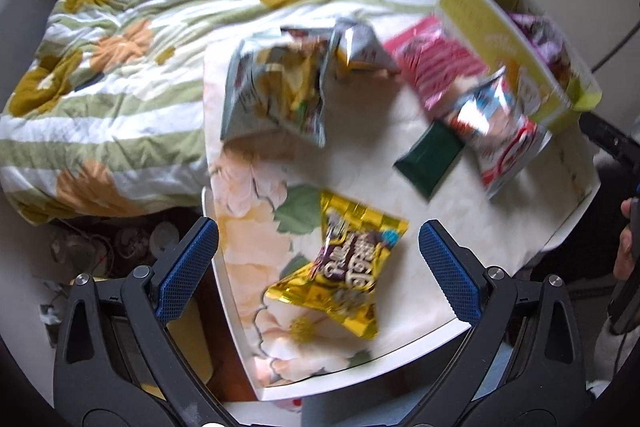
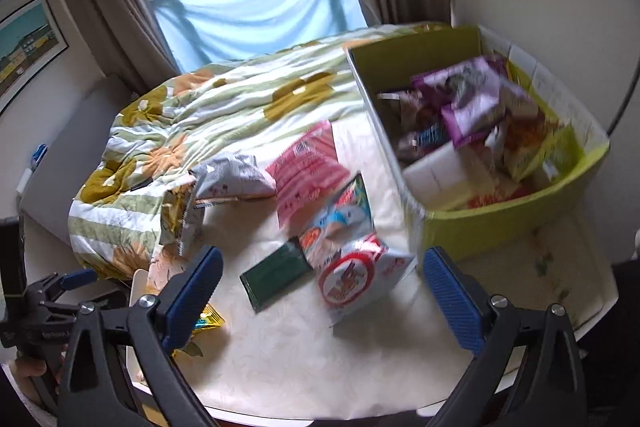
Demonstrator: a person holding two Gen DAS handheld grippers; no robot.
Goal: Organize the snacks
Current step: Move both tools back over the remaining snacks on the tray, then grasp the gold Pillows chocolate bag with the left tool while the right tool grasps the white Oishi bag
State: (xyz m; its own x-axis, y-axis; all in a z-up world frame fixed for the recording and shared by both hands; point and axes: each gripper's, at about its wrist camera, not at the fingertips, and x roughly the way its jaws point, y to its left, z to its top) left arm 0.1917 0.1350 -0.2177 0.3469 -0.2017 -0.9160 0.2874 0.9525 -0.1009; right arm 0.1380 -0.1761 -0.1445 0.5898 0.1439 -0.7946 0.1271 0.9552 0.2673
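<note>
Clearly the gold bag (image 1: 340, 267) lay on the table (image 1: 400, 351), just ahead of the left gripper (image 1: 318, 273), jaws wide and empty. Light, crinkly, probably slippery foil; pinching a crimped end looked safest. Right gripper (image 2: 322, 291) also gaped empty.

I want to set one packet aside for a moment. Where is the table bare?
Bare cloth lies along the near table edge, below the dark green packet and red-and-white bag, and in front of the green box. Crowded: the middle, from the grey bags to the pink packet.
</note>
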